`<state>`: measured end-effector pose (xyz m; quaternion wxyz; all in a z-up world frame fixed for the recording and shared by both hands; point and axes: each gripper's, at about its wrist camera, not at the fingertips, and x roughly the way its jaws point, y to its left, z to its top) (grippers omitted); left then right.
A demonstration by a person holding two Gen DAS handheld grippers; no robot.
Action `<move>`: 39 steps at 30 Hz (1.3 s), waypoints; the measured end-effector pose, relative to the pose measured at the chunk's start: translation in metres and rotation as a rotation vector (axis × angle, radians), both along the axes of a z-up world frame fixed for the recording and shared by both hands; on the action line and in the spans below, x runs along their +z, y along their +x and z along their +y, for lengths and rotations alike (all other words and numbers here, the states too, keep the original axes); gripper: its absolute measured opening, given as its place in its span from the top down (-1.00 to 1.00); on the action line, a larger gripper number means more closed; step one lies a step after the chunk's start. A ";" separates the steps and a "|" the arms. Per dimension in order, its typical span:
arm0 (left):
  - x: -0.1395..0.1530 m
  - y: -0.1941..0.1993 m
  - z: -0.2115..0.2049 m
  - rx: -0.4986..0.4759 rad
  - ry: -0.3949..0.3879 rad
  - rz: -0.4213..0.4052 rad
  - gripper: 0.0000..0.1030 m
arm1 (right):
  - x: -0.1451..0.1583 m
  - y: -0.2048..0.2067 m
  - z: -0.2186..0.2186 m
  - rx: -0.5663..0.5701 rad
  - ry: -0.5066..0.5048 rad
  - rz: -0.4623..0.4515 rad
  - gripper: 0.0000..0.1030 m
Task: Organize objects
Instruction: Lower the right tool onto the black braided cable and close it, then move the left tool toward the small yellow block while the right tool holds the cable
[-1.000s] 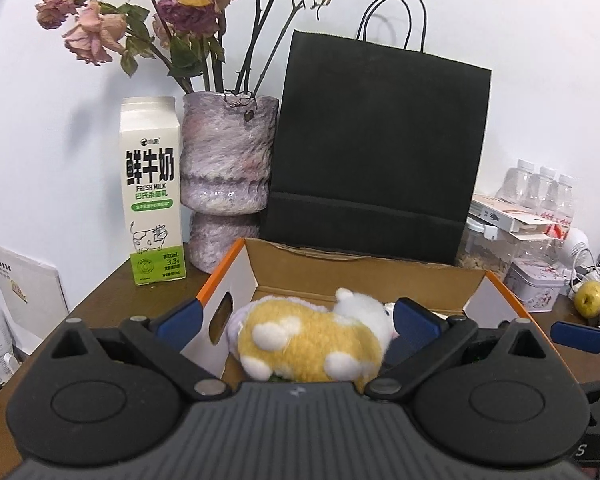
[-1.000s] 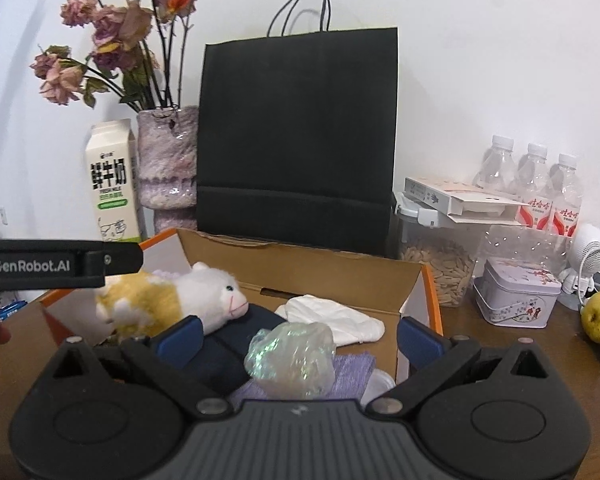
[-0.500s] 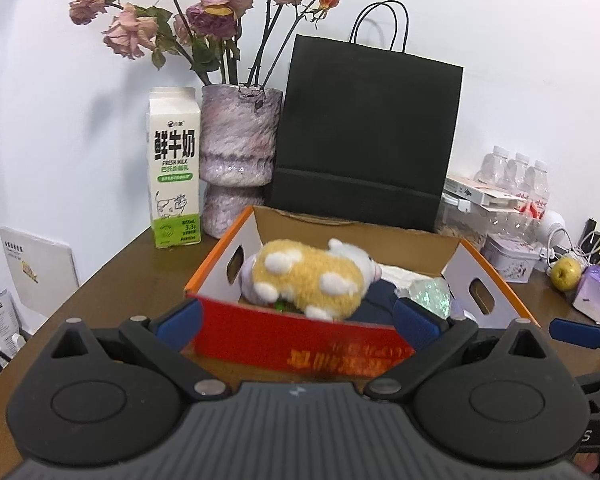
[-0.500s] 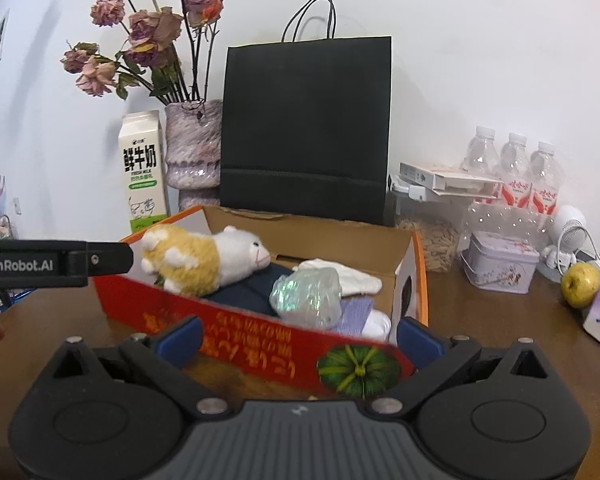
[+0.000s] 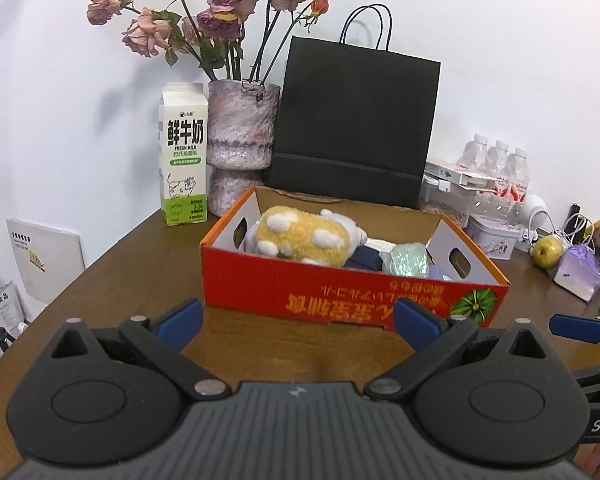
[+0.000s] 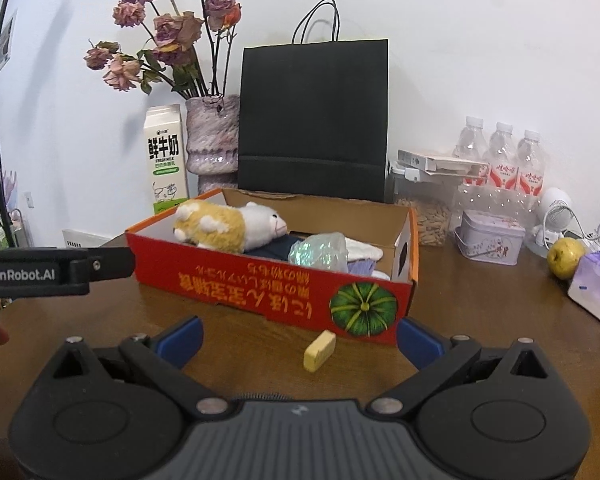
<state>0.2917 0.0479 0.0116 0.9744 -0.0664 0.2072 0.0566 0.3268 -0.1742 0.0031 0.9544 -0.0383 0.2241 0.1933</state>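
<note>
Lying on the bare wood just in front of the red box [image 6: 260,288], the small yellow block [image 6: 319,350] is looking like the one thing not yet put away. It is resting close to the box's near wall, below the pumpkin picture [image 6: 363,309], with its long axis running from near-left to far-right. Inside the box, a plush toy [image 6: 228,226] is lying at the left end, and a crinkled shiny wrapper [image 6: 318,254] is sitting to its right on dark and white cloth.

The right gripper [image 6: 298,340] is hovering low over the table [image 6: 480,320] with its jaws spread wide and nothing between them; the block is sitting just ahead, slightly right of the midline, inside the gap. The left gripper [image 5: 298,322] is likewise standing wide open and empty, facing the box's near wall; the block is not showing in its view. Judging by this, the right gripper is the nearer one, and a short push forward with a slight turn of the wrist to close across the block's narrow width would probably suit.

Behind the box, a black paper bag [image 6: 314,120], a vase of dried roses [image 6: 212,136] and a milk carton [image 6: 165,160] are standing against the wall.
</note>
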 end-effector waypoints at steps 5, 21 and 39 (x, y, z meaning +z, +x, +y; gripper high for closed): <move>-0.012 -0.015 0.000 -0.007 0.002 0.039 -1.00 | -0.006 -0.017 -0.002 0.004 -0.007 0.019 -1.00; -0.043 -0.054 0.028 -0.049 0.030 0.129 -1.00 | -0.041 -0.057 0.008 0.036 -0.066 0.107 -1.00; -0.047 -0.060 0.059 -0.024 -0.013 0.143 -1.00 | -0.053 -0.014 0.039 -0.034 -0.060 0.225 -1.00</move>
